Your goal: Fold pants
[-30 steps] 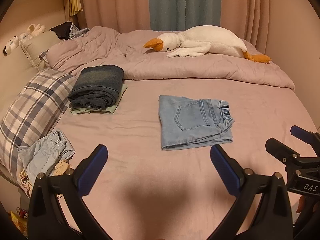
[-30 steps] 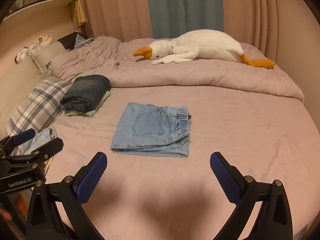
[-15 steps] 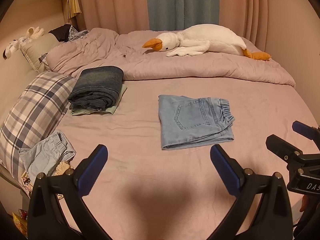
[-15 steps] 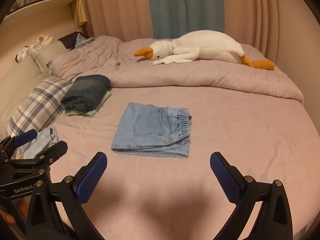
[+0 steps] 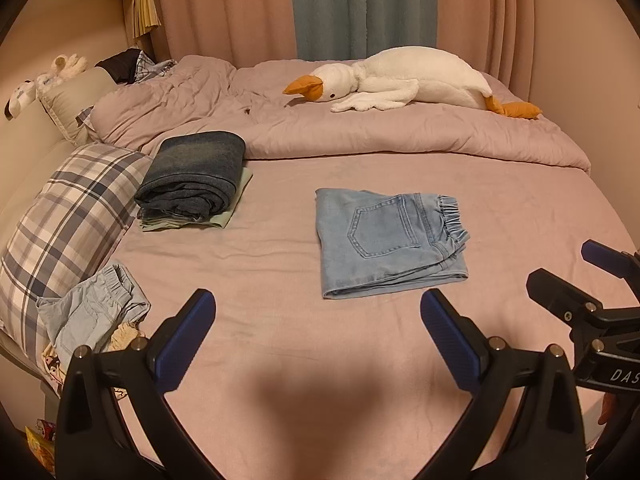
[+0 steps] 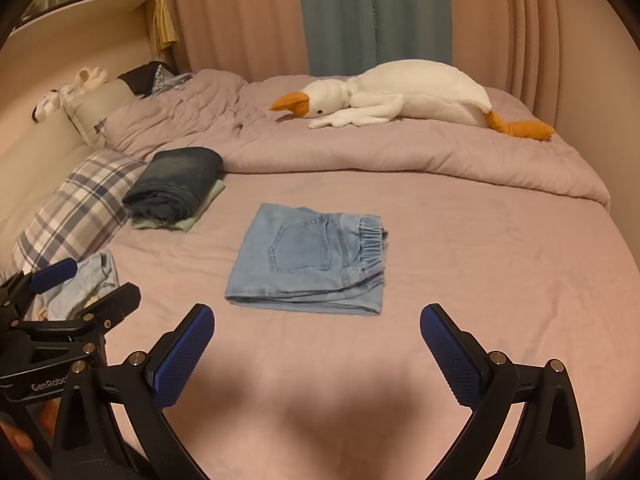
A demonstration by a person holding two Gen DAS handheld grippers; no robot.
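Moved: both views sit slightly lower than earlier; nothing on the bed (image 5: 280,352) shifted.
Left gripper (image 5: 318,316): jaws apart, empty.
Right gripper (image 6: 316,330): jaws apart, empty.
Pants (image 5: 384,240): folded, at 12 o'clock ahead of both grippers, untouched.

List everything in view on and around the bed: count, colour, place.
Folded pants: one, light blue denim, middle of the bed, back pocket up.
Dark jeans: one folded pair, dark blue, on a pale green folded garment, left of the light blue pair.
Crumpled shorts: one, pale blue, near left edge beside the pillow.
Plaid pillow: one, grey-blue and white check, left side.
Plush goose: one, white with orange beak and feet, lying on the duvet.
Duvet: one, mauve, bunched along the far side.
Bed sheet: one, pink.
Curtains: pink with a teal panel, behind the bed.
Left tongs: open, empty, blue pads.
Right tongs: open, empty, blue pads.
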